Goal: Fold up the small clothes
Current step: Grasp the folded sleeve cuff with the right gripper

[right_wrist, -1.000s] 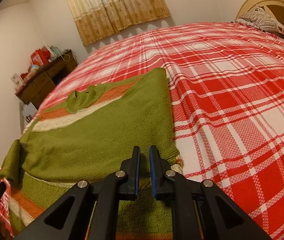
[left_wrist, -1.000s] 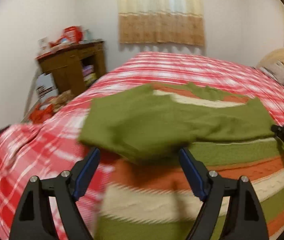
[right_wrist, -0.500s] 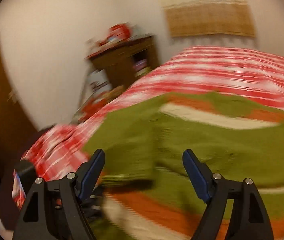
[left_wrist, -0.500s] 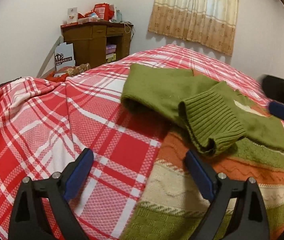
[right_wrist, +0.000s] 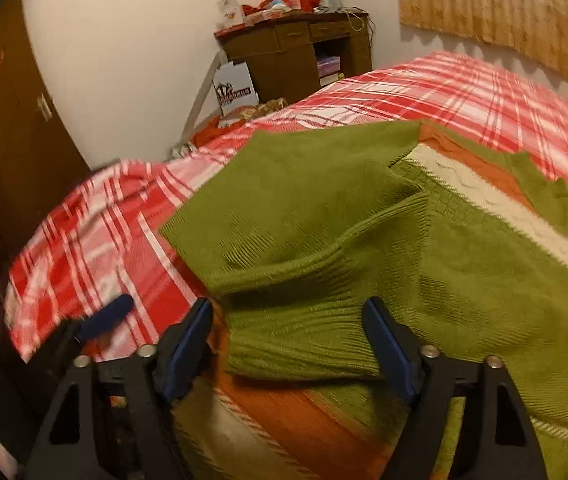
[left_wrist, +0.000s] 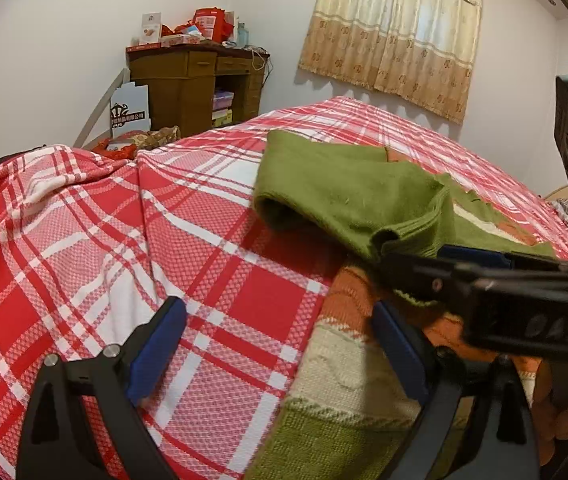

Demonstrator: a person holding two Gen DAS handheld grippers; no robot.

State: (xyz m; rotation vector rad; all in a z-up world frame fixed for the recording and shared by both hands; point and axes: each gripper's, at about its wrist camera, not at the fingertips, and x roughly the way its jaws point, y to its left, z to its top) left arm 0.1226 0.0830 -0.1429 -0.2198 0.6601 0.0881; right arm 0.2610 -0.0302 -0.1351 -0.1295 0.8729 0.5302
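A knit sweater (right_wrist: 463, 272) with green, orange and cream stripes lies on the red plaid bed; it also shows in the left wrist view (left_wrist: 347, 384). Its green sleeve (right_wrist: 295, 216) is folded across the body, the ribbed cuff (right_wrist: 307, 340) nearest me. My right gripper (right_wrist: 289, 340) is open with the cuff lying between its fingers. In the left wrist view the sleeve (left_wrist: 339, 192) bulges up and the right gripper (left_wrist: 387, 264) reaches in from the right at the cuff. My left gripper (left_wrist: 280, 340) is open and empty over the sweater's left edge.
The red plaid bedspread (left_wrist: 124, 240) covers the bed. A brown wooden desk (left_wrist: 196, 84) with red boxes on top stands against the far wall, beside a white carton (left_wrist: 130, 110). A beige curtain (left_wrist: 395, 32) hangs behind. A dark wardrobe (right_wrist: 0, 128) is at the left.
My right gripper has opened, swung left across the sweater and come down around the sleeve cuff. My left gripper stayed open and drew back to the sweater's left edge.
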